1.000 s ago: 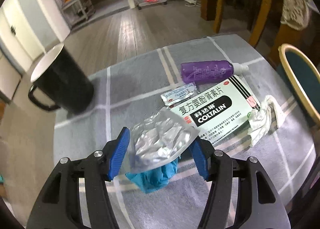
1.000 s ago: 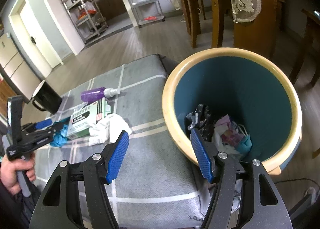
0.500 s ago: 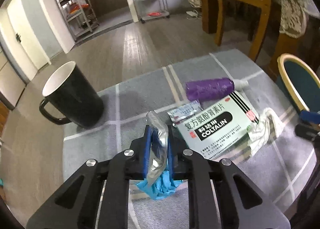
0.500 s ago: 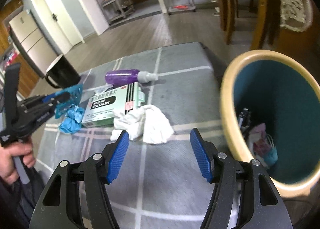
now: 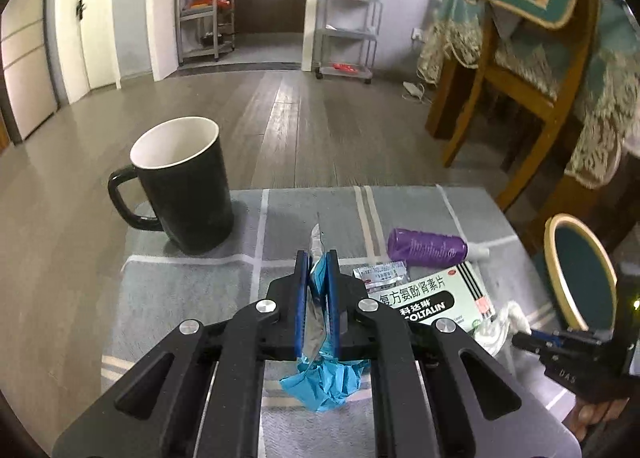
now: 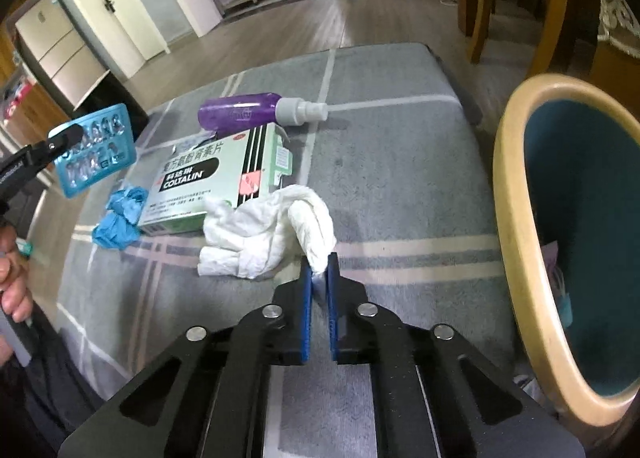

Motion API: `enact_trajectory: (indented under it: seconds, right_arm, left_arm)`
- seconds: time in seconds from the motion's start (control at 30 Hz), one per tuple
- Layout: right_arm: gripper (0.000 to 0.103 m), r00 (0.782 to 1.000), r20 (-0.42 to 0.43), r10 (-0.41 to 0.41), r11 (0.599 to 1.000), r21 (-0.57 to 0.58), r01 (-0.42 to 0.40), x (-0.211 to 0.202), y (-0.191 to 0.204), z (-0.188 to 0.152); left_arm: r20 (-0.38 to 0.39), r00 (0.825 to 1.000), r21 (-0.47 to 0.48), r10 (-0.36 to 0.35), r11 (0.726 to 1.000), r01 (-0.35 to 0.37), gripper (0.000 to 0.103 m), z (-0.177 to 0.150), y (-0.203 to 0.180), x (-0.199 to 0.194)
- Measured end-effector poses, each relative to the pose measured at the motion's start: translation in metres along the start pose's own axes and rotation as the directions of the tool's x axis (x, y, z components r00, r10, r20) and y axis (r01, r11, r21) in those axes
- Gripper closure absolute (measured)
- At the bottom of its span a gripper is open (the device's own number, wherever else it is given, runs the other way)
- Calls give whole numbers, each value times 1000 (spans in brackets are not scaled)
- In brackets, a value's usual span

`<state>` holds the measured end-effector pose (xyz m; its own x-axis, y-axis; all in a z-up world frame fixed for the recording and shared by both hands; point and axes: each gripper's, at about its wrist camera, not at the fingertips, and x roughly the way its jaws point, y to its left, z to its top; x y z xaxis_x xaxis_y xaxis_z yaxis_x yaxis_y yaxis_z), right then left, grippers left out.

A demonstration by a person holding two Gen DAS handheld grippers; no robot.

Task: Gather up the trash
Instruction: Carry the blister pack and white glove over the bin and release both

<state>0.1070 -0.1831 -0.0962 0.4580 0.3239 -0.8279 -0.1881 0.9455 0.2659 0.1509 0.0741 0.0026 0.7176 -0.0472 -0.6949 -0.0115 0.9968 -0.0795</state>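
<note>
My left gripper (image 5: 318,263) is shut on a blister pack (image 5: 317,236), which stands edge-on between the blue pads. The right wrist view shows the same blister pack (image 6: 94,150) lifted clear of the cloth. My right gripper (image 6: 319,268) is shut on the near corner of a crumpled white tissue (image 6: 268,226), which still lies on the table. A crumpled blue glove (image 6: 118,218) lies beside a green medicine box (image 6: 212,174). Behind the box lies a purple spray bottle (image 6: 244,112). The teal bin (image 6: 516,218) with a tan rim stands to the right.
A black mug (image 5: 184,186) stands at the far left of the grey checked tablecloth (image 6: 400,162). A small sachet (image 5: 380,274) lies beside the box. Trash lies in the bin's bottom. Wooden chairs (image 5: 532,90) and a draped table stand behind on the right.
The left gripper closed on the blister pack and raised it off the blue glove. The right gripper swung from over the bin to the tissue, sank, and closed on its corner.
</note>
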Motion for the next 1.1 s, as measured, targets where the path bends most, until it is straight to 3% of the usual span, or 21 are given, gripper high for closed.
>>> enact_trajectory:
  seconds: [0.23, 0.67, 1.1]
  right_arm:
    - [96, 999, 45, 1, 1000, 18, -2, -28, -6, -2]
    - [96, 972, 231, -33, 996, 94, 12, -106, -24, -10]
    - [96, 935, 333, -121, 975, 216, 49, -146, -60, -13]
  left_arm:
    - [14, 999, -3, -40, 999, 40, 95, -2, -4, -12]
    - [26, 993, 158, -113, 982, 108, 95, -8, -53, -40]
    - [23, 962, 170, -271, 950, 263, 95, 2, -118, -56]
